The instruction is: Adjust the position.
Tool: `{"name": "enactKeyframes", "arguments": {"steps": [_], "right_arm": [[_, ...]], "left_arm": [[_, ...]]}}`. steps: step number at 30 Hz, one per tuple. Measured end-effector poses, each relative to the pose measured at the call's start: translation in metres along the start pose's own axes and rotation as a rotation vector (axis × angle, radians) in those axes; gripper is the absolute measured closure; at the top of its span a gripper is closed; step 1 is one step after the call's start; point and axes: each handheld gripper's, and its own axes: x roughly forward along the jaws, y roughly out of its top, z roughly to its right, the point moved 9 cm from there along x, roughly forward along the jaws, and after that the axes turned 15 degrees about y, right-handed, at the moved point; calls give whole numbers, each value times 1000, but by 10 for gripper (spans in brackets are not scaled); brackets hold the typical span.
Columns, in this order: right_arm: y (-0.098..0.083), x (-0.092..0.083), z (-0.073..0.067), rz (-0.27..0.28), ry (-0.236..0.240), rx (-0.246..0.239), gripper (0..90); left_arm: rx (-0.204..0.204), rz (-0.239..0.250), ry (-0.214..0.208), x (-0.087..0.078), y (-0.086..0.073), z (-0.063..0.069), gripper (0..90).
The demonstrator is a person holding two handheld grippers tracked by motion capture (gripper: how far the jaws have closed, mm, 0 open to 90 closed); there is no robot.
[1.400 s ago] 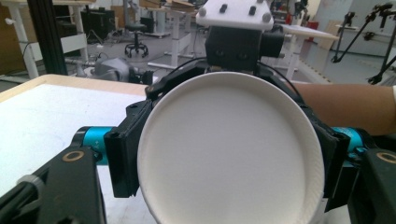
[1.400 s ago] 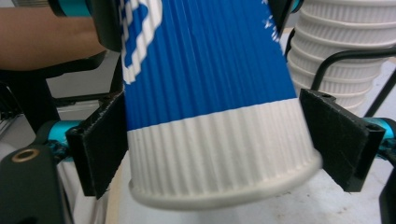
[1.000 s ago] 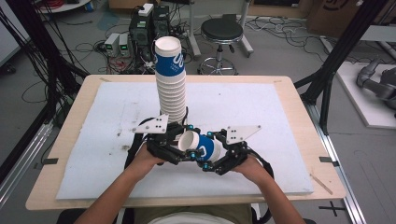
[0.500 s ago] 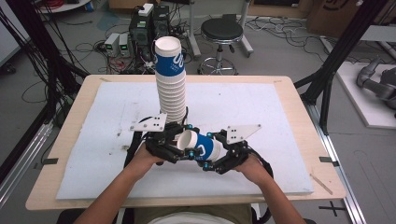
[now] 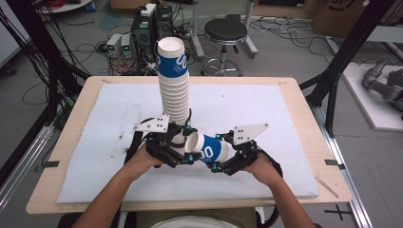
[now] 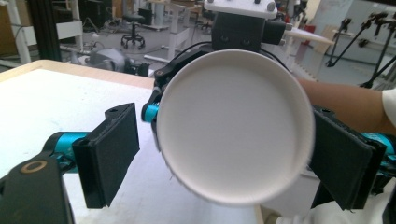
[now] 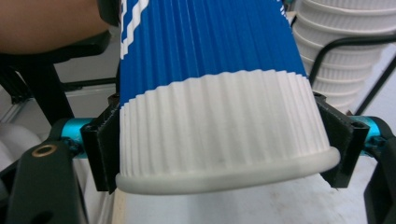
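Looks like a handover of one paper cup [image 5: 209,151] from claw to claw, perhaps half done. Keeps the cup lying sideways just above the surface [image 5: 294,95], close in front of the foot of the tall stack of cups [image 5: 173,90].

Grips it with the right claw [image 5: 219,166], which is clenched on the ribbed white band beside the rolled rim, having just been closing, with both pads pressed on the wall. Leaves the left claw [image 5: 184,159] released, its jaws having just been opening around the round white end of the cup. Shows a clear gap at one pad; cannot tell contact at the other.

Probably remains to draw the left claw away and then carry the cup to its place, maybe onto the stack. Not possible to say which from here.

Covered with a white mat [image 5: 256,104] with some dark specks, on pale wood. Beyond it, on the grey floor: a black stool [image 5: 227,33], computer boxes [image 5: 152,23], many loose cables [image 5: 90,47], and black frame posts [image 5: 349,52] at the sides.
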Motion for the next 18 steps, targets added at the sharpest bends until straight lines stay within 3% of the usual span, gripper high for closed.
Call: {"name": "enactKeyframes", "arguments": {"steps": [9,11,14,18], "right_arm": [[0,-12,4,-56,-45,3,190],[1,-13,4,-70,-42,6,190],[3,-14,3,-62,-31,10,190],[4,-16,4,-100,-26,5,191]], "left_arm": [[20,-25,1,-7,1,-2,144],[40,-42,6,-7,0,-2,144],[39,-48,-5,-8,1,0,144],[41,-49,-4,-10,2,-1,144]]}}
